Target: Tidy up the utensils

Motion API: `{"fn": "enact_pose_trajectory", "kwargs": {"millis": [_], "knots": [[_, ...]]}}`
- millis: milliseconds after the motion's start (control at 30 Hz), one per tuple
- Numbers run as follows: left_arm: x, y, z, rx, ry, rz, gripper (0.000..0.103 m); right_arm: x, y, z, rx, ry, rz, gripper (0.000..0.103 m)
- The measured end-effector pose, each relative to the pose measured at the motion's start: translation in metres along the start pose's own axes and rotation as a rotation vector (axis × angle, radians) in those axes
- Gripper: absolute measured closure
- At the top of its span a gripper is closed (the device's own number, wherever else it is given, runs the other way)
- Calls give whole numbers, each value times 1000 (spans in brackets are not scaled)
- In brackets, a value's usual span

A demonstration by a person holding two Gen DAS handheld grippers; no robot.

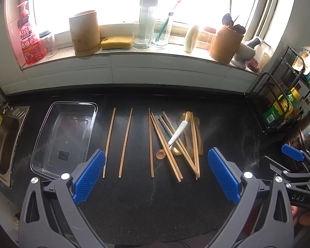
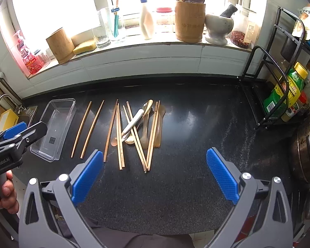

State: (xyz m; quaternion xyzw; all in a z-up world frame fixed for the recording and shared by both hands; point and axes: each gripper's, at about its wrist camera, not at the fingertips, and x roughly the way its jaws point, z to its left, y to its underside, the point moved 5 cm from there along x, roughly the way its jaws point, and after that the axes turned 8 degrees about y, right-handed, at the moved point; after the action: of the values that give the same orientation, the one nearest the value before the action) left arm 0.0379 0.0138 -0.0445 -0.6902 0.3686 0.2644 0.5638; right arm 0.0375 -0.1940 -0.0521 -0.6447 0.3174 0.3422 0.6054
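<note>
Countertop (image 1: pixel 134 217) — chopsticks (image 1: pixel 171 144) beyond spread tongs (image 1: pixel 157 177).

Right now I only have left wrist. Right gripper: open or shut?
Observer: Open. The right gripper has its pads wide apart, nothing between them.
Operator: Where's it aimed?
Observer: At bare counter right of the pile; its left pad is by the pile's near end.
Operator: Anything on its right side?
Observer: A dark pan at the counter's right end, apart from the right pad.
</note>
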Motion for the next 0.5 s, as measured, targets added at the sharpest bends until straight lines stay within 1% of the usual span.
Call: {"fn": "enact_pose_trajectory", "kwargs": {"millis": [500], "knots": [[9,-4,3,1,-7,16,6,9,-8,3,-15,-6,14,6]]}}
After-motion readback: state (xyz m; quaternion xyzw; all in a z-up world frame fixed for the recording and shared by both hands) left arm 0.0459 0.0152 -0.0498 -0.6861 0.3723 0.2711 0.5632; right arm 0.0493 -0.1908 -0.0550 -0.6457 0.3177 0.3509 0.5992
